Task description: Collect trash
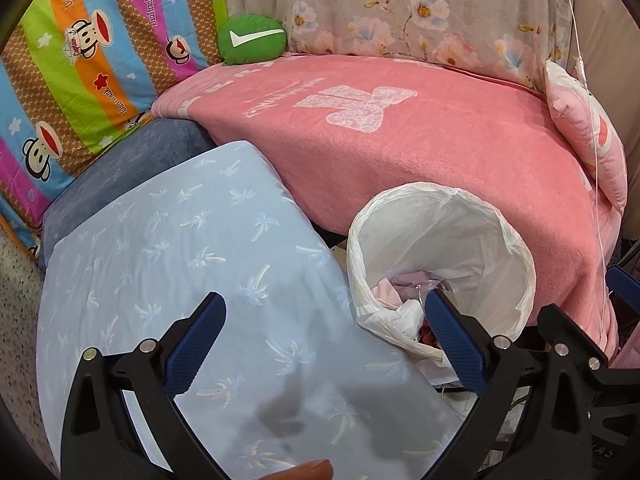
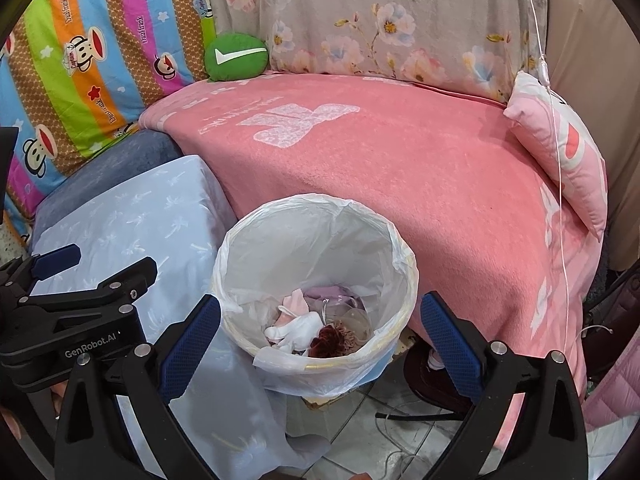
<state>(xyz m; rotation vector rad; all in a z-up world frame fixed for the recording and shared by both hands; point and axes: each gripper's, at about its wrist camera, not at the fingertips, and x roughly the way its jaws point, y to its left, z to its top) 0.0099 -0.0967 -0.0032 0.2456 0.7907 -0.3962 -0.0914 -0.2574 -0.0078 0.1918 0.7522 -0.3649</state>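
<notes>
Bedding fills most of both views: a pink blanket (image 2: pixel 400 168) with a pale woven motif is spread over a raised surface, backed by a grey floral cover (image 2: pixel 380 20) and, to the left, a striped cartoon-monkey quilt (image 2: pixel 80 60). A pale blue palm-print sheet (image 1: pixel 180 260) is draped over a lower block in the foreground, with a dark blue cushion (image 1: pixel 132 160) seen behind it. A pink-and-white pillow (image 2: pixel 568 152) is propped at the blanket's right end, and a thin white cord (image 2: pixel 556 160) hangs down in front of it. A small green cushion with a white tick mark (image 2: pixel 236 56) is wedged where quilt and floral cover meet. Pale floor tiles (image 2: pixel 360 420) are visible below, crossed by loose cables.

The waste bin (image 2: pixel 404 280), lined with a white plastic bag, stands on the floor between the blue sheet and the blanket edge. Trash (image 2: pixel 316 328) is seen at its bottom: white and pink scraps, a dark red tuft, clear film.

The right gripper (image 2: pixel 320 338) is held above the bin, jaws spread fully apart, nothing between the pads. The left gripper (image 1: pixel 324 334) is held over the blue sheet just left of the bin, jaws likewise wide apart and empty.
</notes>
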